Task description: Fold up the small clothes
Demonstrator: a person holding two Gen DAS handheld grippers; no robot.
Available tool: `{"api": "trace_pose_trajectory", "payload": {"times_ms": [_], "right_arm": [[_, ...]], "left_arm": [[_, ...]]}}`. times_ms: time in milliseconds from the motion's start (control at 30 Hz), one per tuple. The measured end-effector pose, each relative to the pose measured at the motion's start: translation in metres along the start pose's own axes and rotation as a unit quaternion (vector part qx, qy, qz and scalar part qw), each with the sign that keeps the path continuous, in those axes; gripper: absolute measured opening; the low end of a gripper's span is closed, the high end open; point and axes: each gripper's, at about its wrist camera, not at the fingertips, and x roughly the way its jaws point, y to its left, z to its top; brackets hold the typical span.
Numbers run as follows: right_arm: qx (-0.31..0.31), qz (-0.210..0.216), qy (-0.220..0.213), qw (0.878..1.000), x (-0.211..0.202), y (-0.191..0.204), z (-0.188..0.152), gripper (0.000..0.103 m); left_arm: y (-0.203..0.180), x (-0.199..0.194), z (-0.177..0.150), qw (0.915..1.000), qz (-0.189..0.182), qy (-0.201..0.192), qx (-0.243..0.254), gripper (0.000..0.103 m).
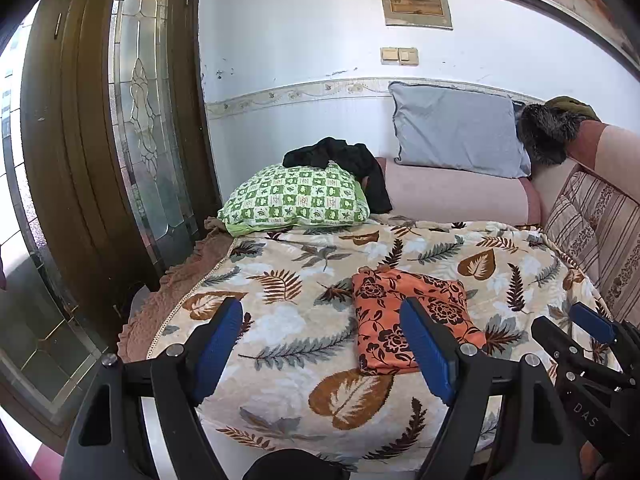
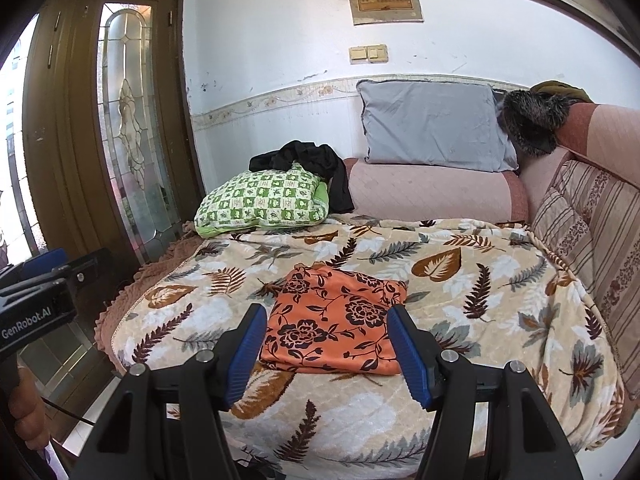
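An orange cloth printed with dark flowers (image 2: 334, 326) is seen lying folded into a flat, roughly square packet on a leaf-patterned blanket (image 2: 460, 280) that covers a sofa seat. The packet rests toward the near edge of the blanket, about midway between its left and right edges, with bare blanket on every side.

The left gripper (image 1: 320, 344) is held above the near edge of the blanket with its blue-padded jaws spread wide; nothing is held between them, and only blanket is seen in the gap, the cloth showing behind the right finger. The right gripper (image 2: 326, 356) is held just beside it, also with its jaws apart and empty; the folded cloth is framed between its fingers but lies beyond them, untouched. In the left wrist view the right gripper (image 1: 576, 326) is seen at the right margin, and in the right wrist view the left gripper's body and a hand (image 2: 26, 408) on its handle are seen at the left margin.

At the far left corner of the blanket a green checked pillow (image 2: 264, 202) is set, with a black garment (image 2: 312, 168) draped over it and against the pink armrest. A grey cushion (image 2: 432, 126) is propped on that armrest against the wall.
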Motion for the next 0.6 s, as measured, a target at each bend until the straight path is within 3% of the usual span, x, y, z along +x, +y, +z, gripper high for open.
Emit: {"api": "trace_pose_trajectory", "payload": {"times_ms": [600], "right_arm": [[0.011, -0.027, -0.003, 1.0, -0.003, -0.015, 0.008, 0.066]], "left_arm": [[-0.006, 0.012, 0.006, 0.9997, -0.017, -0.001, 0.014, 0.082]]}}
